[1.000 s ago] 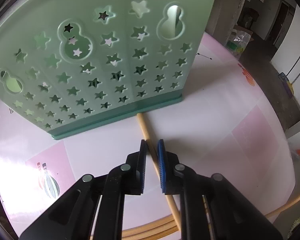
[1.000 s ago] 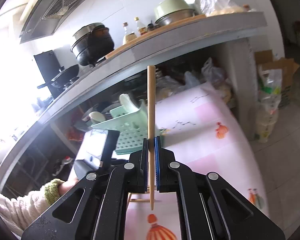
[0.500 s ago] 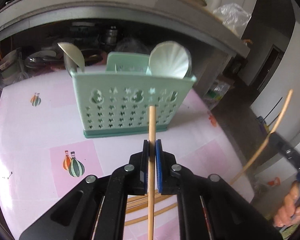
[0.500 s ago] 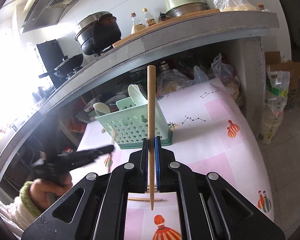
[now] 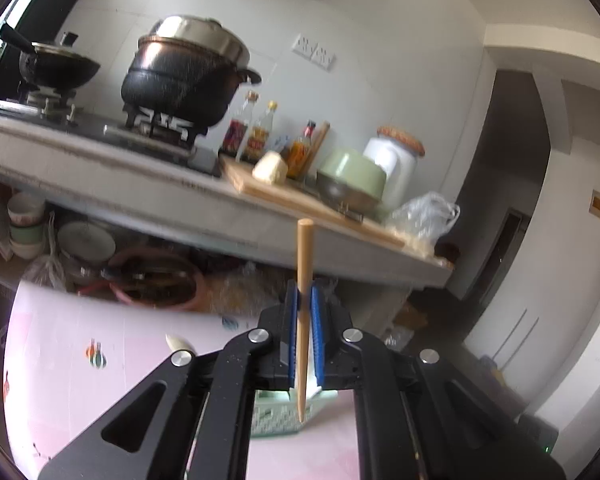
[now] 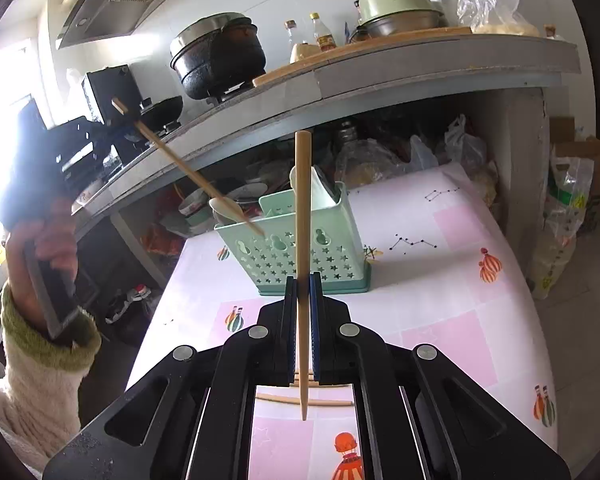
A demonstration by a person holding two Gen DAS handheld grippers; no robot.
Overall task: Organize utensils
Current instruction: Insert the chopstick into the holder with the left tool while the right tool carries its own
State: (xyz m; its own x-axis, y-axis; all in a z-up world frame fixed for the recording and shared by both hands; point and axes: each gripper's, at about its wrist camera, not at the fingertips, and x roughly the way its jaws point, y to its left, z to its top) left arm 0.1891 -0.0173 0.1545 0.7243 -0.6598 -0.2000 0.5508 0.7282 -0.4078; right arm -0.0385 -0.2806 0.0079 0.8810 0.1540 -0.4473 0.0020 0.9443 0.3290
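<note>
Left wrist view: mint-green plastic utensil caddy w/ star cut-outs is mostly hidden behind the left claw; only a low strip shows between the black arms, blurred. A pale spoon tip pokes up left of the arms, rest cut off. Left claw is clamped on a tan wooden chopstick, upright, thin tip down over the caddy; can't tell if the tip is inside or just in front.

Right wrist view shows what that view can't: the whole caddy on the pink-and-white patterned tabletop, 2 pale spoons standing in it – one at the left end, one wide one partly behind the stick. Right claw is closed tight on a second tan wooden chopstick, upright, held above the tabletop near the caddy's front. The left-claw stick appears here slanting down, tip at the caddy's top left edge; left claw itself is washed out by window glare, as is the left hand in a cream sleeve.

More chopsticks lie flat on the tabletop under the right claw, mostly hidden; at least 2, exact count unclear.
</note>
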